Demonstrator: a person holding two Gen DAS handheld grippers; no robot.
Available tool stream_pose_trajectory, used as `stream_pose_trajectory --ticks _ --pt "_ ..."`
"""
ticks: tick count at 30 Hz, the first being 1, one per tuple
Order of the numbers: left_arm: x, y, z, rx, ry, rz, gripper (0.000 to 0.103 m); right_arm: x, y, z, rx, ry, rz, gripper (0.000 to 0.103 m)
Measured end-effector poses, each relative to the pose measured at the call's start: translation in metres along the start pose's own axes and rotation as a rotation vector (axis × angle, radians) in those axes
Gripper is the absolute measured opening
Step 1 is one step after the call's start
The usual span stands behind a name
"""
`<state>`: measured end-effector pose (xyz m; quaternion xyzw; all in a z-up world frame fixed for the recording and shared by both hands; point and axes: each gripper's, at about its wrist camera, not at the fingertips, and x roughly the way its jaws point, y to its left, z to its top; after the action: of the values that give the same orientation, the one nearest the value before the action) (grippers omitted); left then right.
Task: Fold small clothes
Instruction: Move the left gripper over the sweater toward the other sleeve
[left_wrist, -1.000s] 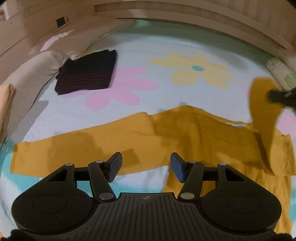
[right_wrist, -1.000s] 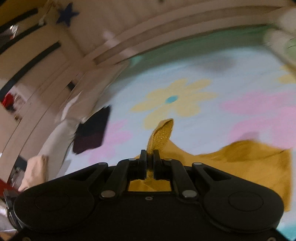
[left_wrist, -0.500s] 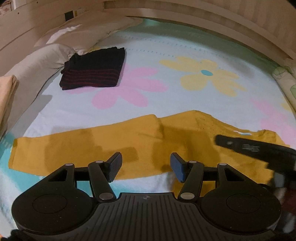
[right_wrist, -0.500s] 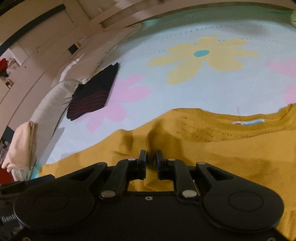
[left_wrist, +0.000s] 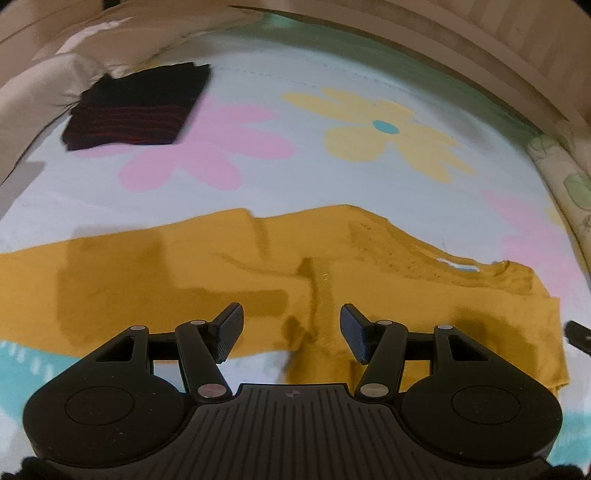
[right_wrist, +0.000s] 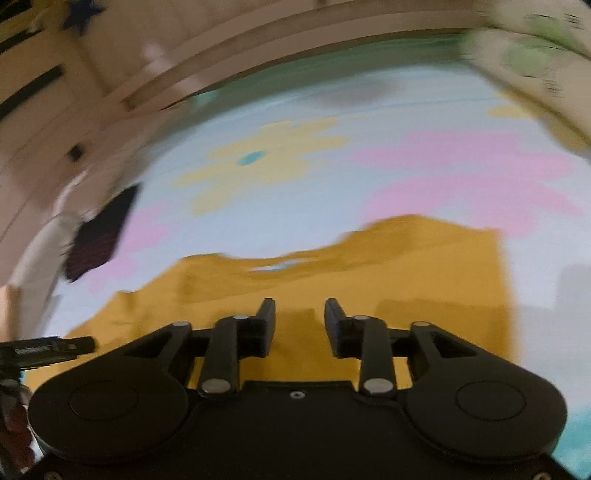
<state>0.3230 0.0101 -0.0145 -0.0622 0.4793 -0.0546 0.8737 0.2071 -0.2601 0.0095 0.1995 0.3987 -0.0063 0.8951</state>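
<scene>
Black jaws of the left gripper (left_wrist: 291, 332) stand apart and empty over the mustard sweater (left_wrist: 207, 273); those of the right gripper (right_wrist: 300, 326) have just been opening, nothing between them. Creased and shadowed, the sweater lies flat on the flowered sheet (left_wrist: 332, 184), one sleeve stretched left, its neckline label showing. A folded dark striped garment (left_wrist: 136, 107) rests beyond, near the pillows (left_wrist: 48, 74).

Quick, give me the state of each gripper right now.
Left gripper: open, holding nothing, above the mustard-yellow sweater.
Right gripper: jaws have just been opening; open, nothing between them.
</scene>
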Motion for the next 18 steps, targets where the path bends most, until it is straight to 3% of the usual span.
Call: stream_pose_trajectory --ticks 5,7,11,18 --pt "0.023 -0.022 0.0 0.077 0.02 0.014 0.056 -0.011 -0.063 0.012 0.104 -0.028 -0.085 0.044" --pt "0.035 -0.027 -0.001 0.106 0.039 0.037 0.056 -0.01 -0.081 0.012 0.124 -0.027 -0.102 0.053" --pt "0.06 -0.03 -0.006 0.15 0.092 0.06 0.042 0.0 -0.101 0.008 0.158 -0.015 -0.113 0.055" --pt "0.063 -0.023 -0.006 0.151 0.042 0.051 0.04 0.026 -0.12 0.001 0.202 0.012 -0.086 0.055"
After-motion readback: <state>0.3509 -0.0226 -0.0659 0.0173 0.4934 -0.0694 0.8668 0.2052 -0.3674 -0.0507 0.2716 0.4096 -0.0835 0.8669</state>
